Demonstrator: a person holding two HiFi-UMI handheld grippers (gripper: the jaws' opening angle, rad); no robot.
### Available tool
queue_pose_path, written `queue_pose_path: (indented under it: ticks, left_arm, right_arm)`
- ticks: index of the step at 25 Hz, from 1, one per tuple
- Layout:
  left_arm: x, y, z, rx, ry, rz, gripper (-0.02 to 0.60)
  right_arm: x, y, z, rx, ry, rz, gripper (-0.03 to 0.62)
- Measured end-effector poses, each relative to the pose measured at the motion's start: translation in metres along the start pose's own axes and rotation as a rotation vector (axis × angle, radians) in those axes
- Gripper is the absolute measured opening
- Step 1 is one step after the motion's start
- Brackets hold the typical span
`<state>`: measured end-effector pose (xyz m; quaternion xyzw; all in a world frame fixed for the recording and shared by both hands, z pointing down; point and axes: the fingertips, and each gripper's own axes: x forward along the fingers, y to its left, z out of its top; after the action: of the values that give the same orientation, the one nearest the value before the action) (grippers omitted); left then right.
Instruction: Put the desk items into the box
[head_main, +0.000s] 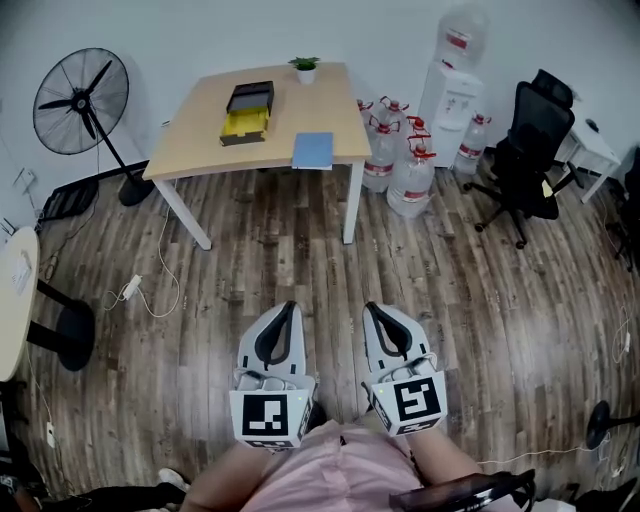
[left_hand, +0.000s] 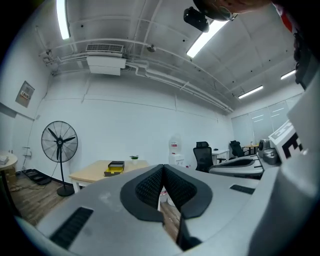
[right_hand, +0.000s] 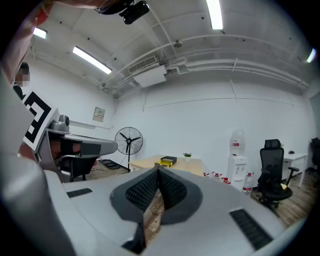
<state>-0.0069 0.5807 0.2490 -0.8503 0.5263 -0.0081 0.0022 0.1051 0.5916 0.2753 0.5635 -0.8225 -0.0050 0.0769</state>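
Far ahead stands a light wooden desk (head_main: 215, 125). On it lie a black and yellow box (head_main: 246, 111), a blue notebook (head_main: 313, 150) and a small potted plant (head_main: 305, 68). My left gripper (head_main: 291, 305) and right gripper (head_main: 369, 307) hang side by side low in the head view, well short of the desk, over the wooden floor. Both are shut with nothing between the jaws. The left gripper view shows its jaws (left_hand: 162, 168) touching, with the box (left_hand: 115, 168) small in the distance. In the right gripper view the jaws (right_hand: 159, 170) meet below the distant box (right_hand: 168, 161).
A standing fan (head_main: 82, 102) is left of the desk. Several water bottles (head_main: 400, 160) and a water dispenser (head_main: 452, 85) stand to its right, then a black office chair (head_main: 527, 150). A round table's edge (head_main: 15, 300) and cables (head_main: 140, 290) lie at left.
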Motion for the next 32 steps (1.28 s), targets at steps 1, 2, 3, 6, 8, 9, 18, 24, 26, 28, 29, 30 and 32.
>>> queue_pose_path:
  ticks: [1,2,3,6,8,9,18,24,26,28,29,30,32]
  left_arm:
    - [-0.001,0.004,-0.003,-0.002,0.005,-0.006,0.011]
    - [-0.002,0.007,-0.006,-0.006,0.014,-0.010,0.011]
    - [-0.002,0.011,-0.009,-0.011,0.023,-0.013,0.011]
    - [-0.001,0.017,-0.014,-0.017,0.036,-0.021,0.011]
    - [0.005,0.022,-0.017,-0.019,0.042,-0.023,0.011]
    - [0.008,0.024,-0.019,-0.020,0.045,-0.024,0.011]
    - [0.076,0.038,-0.023,-0.004,0.072,-0.011,0.011]
    - [0.151,0.048,-0.041,0.008,0.138,0.002,0.011]
    - [0.179,0.047,-0.039,0.016,0.143,0.010,0.011]
    - [0.204,0.047,-0.035,0.027,0.144,0.019,0.011]
    - [0.214,0.048,-0.032,0.032,0.143,0.025,0.011]
    - [0.223,0.049,-0.029,0.036,0.140,0.033,0.011]
    - [0.241,0.051,-0.024,0.040,0.127,0.046,0.011]
  right_arm:
    - [0.002,0.002,-0.001,0.001,0.003,-0.009,0.002]
    - [0.004,0.004,-0.002,0.004,0.009,-0.018,0.002]
    - [0.005,0.005,-0.003,0.007,0.015,-0.027,0.002]
    - [0.009,0.004,-0.005,0.017,0.026,-0.042,0.002]
    - [0.016,0.006,-0.007,0.031,0.028,-0.022,0.003]
    - [0.020,0.008,-0.009,0.039,0.029,-0.006,0.049]
    - [0.066,-0.032,-0.018,0.065,0.044,-0.006,0.130]
    - [0.127,-0.084,-0.027,0.096,0.062,0.012,0.126]
    - [0.147,-0.109,-0.028,0.105,0.062,0.018,0.123]
    - [0.167,-0.129,-0.027,0.107,0.061,0.027,0.121]
    - [0.175,-0.137,-0.025,0.107,0.058,0.033,0.120]
    - [0.183,-0.145,-0.022,0.103,0.052,0.038,0.117]
    - [0.198,-0.159,-0.016,0.091,0.037,0.044,0.115]
